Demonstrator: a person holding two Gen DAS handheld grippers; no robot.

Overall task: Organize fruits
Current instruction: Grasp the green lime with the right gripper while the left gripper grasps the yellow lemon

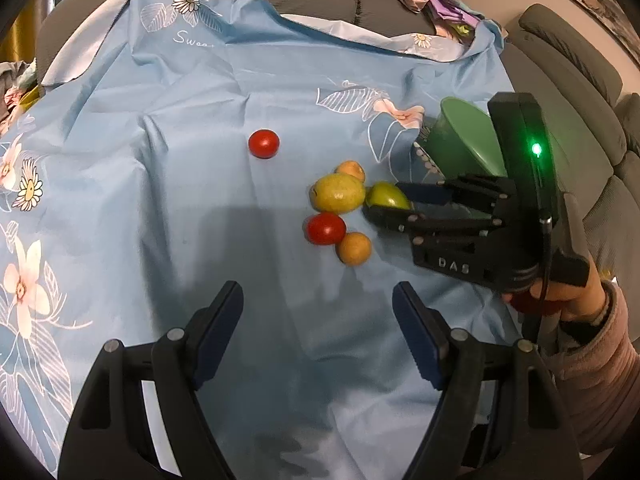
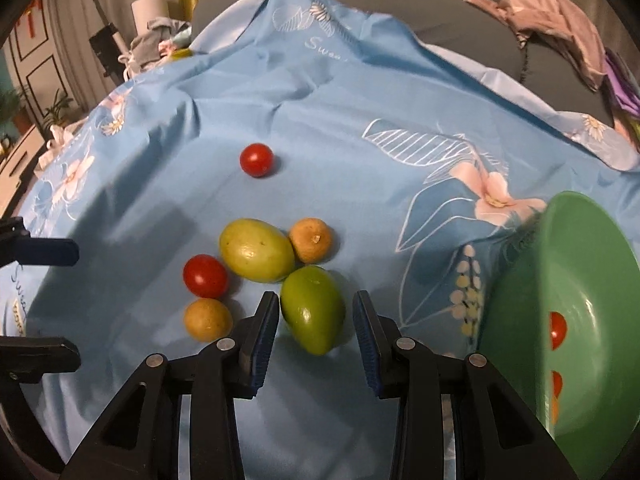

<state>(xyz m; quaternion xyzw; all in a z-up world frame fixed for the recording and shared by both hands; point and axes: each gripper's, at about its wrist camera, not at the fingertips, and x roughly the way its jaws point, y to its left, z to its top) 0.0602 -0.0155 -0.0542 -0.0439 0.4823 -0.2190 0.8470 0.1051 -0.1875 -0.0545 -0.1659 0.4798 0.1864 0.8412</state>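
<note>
Right gripper (image 2: 316,320) straddling a smooth green egg-shaped fruit (image 2: 314,314), pads not quite touching it, so nothing's gripped.

Left gripper (image 1: 318,304) hangs wide open over the wrinkly blue floral cloth (image 1: 160,208). The glossy green plastic bowl (image 2: 520,320) is cut off at the frame edge; the red bits inside are hard to make out.

I see a pale blue flowered cloth (image 2: 360,92) spread over a grey sofa (image 1: 568,64). On it lie two tomatoes (image 2: 257,159), two green fruits (image 2: 256,255), two small yellow-brown fruits (image 2: 311,239) and a tilted green bowl (image 2: 532,344).
</note>
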